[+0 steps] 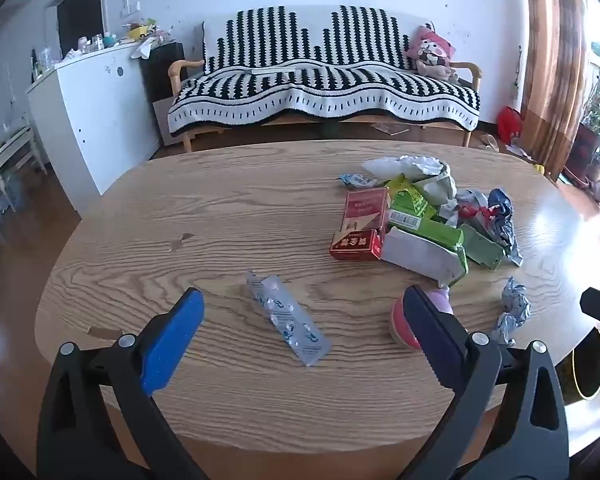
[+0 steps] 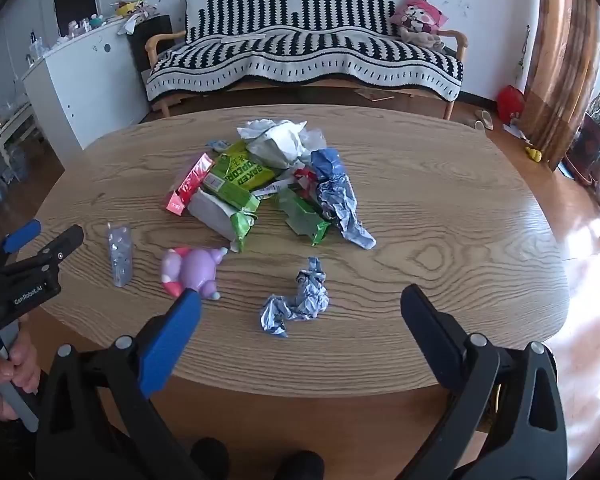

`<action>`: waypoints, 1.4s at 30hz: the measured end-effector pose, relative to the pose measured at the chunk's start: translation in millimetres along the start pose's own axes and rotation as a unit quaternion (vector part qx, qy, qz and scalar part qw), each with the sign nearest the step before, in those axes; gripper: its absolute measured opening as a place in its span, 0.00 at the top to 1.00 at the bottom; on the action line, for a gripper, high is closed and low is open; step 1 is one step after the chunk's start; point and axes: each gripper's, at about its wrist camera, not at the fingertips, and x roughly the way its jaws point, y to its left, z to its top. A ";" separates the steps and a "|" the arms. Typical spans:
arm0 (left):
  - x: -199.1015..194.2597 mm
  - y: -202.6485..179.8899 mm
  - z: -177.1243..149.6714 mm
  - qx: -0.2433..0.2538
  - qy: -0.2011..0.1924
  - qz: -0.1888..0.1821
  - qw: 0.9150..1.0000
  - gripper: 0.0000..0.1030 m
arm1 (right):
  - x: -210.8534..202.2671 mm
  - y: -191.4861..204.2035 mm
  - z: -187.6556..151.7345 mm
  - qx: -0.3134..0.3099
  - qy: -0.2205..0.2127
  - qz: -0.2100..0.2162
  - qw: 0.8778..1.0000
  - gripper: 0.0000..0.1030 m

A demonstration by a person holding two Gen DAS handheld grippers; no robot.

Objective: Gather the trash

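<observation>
A pile of trash (image 1: 420, 220) lies on the oval wooden table (image 1: 220, 216): green snack wrappers, a red box (image 1: 356, 244), white and blue crumpled bags. The pile also shows in the right wrist view (image 2: 268, 184). My left gripper (image 1: 304, 308) is open, with a clear blister strip (image 1: 288, 320) lying between its fingers. My right gripper (image 2: 300, 308) is open above a crumpled foil wrapper (image 2: 298, 306), also seen in the left wrist view (image 1: 510, 316). A pink and purple toy (image 2: 194, 270) lies near the front edge.
A sofa (image 1: 324, 80) with a black and white throw stands behind the table. A white cabinet (image 1: 88, 108) is at the left. A dark bin with a yellow rim (image 1: 588, 364) sits below the table's right edge. The left gripper shows at the left of the right wrist view (image 2: 46, 238).
</observation>
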 end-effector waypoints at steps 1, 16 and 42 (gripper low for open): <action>0.4 -0.6 -0.1 0.003 0.000 0.001 1.000 0.06 | 1.0 -2.1 0.1 0.007 0.002 0.020 1.000 0.06; 0.0 -3.1 -0.1 0.001 0.002 0.005 1.000 0.06 | 0.6 -7.3 -1.5 0.022 0.002 0.038 0.999 0.06; 2.4 -2.6 -2.3 0.000 0.005 0.001 1.000 0.06 | 1.3 -7.2 -4.4 0.022 0.005 0.042 0.999 0.06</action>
